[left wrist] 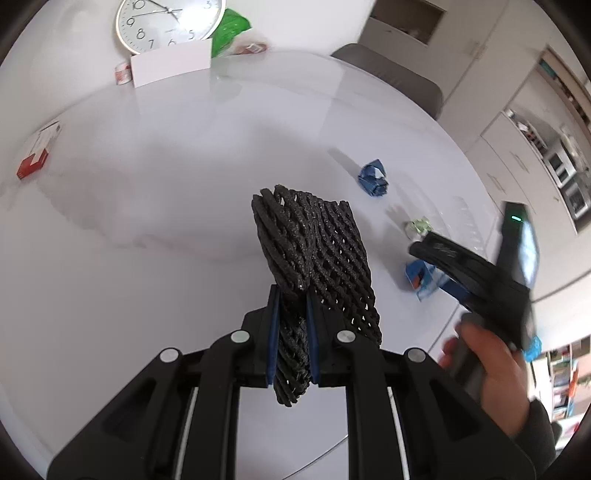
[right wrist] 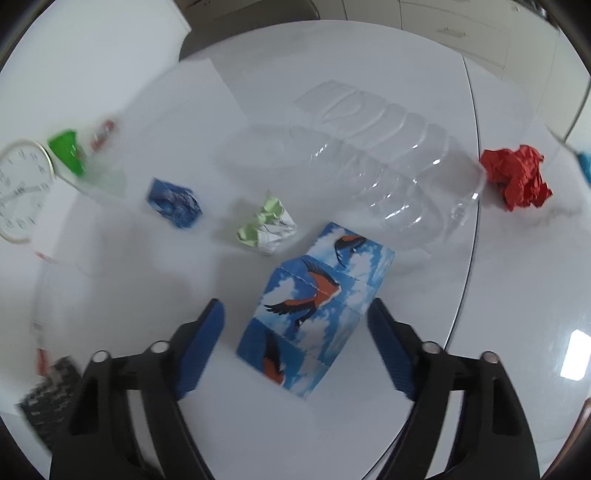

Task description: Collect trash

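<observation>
My left gripper is shut on a black foam mesh sleeve and holds it up over the white table. My right gripper is open, its fingers on either side of a blue box with bird pictures that lies on the table; the box also shows in the left wrist view. A crumpled blue paper, a crumpled green-white paper, a clear plastic bottle and a crumpled red paper lie beyond it.
A wall clock, a white card, a green bag and tape rolls stand at the table's far side. A red-white box lies at the left. A grey chair stands behind the table.
</observation>
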A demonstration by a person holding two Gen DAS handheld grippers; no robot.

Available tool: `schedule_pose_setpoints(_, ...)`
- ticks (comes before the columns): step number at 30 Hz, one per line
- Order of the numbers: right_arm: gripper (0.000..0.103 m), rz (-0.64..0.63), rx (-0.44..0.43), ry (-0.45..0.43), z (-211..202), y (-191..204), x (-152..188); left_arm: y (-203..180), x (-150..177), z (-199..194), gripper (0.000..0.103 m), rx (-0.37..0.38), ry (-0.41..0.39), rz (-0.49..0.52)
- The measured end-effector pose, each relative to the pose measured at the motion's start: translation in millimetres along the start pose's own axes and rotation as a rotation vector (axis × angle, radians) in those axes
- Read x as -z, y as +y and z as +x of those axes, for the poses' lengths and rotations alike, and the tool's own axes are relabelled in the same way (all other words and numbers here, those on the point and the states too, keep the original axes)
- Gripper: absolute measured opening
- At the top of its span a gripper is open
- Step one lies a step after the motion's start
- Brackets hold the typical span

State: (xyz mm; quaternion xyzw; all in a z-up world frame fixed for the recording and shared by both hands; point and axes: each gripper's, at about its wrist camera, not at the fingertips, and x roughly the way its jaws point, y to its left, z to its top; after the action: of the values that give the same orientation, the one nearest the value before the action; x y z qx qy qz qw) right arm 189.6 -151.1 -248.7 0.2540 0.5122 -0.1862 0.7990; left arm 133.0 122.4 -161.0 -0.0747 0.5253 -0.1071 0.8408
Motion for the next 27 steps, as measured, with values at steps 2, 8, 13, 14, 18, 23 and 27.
schedule_pose_setpoints(2,0.063,-0.015,0.016,-0.009,1.5,-1.0,1.7,1.2,0.6,-2.5,0.013,0.017,0.003,0.009)
schedule_pose_setpoints(8,0.050,-0.078,-0.047,-0.018,-15.1,-7.3,10.7,9.1,8.3,-12.7,0.013,0.041,0.013,0.032)
schedule_pose_setpoints(13,0.050,-0.138,-0.114,-0.034,-48.9,-13.0,25.4,4.4,21.8,-24.5,0.013,0.059,0.021,0.075)
schedule_pose_setpoints(14,0.050,-0.145,-0.131,-0.036,-57.5,-17.5,28.7,0.9,25.5,-27.7,0.013,0.064,0.021,0.088)
schedule_pose_setpoints(18,0.034,-0.184,-0.197,-0.045,-97.2,-41.7,47.2,-18.0,40.1,-40.2,0.013,0.078,0.021,0.136)
schedule_pose_setpoints(23,0.026,-0.200,-0.233,-0.039,-136.4,-87.7,73.6,-50.6,61.0,-50.7,0.013,0.118,0.028,0.193)
schedule_pose_setpoints(27,0.025,-0.180,-0.238,-0.019,-144.8,-124.2,87.0,-73.2,75.9,-54.3,0.013,0.112,0.025,0.221)
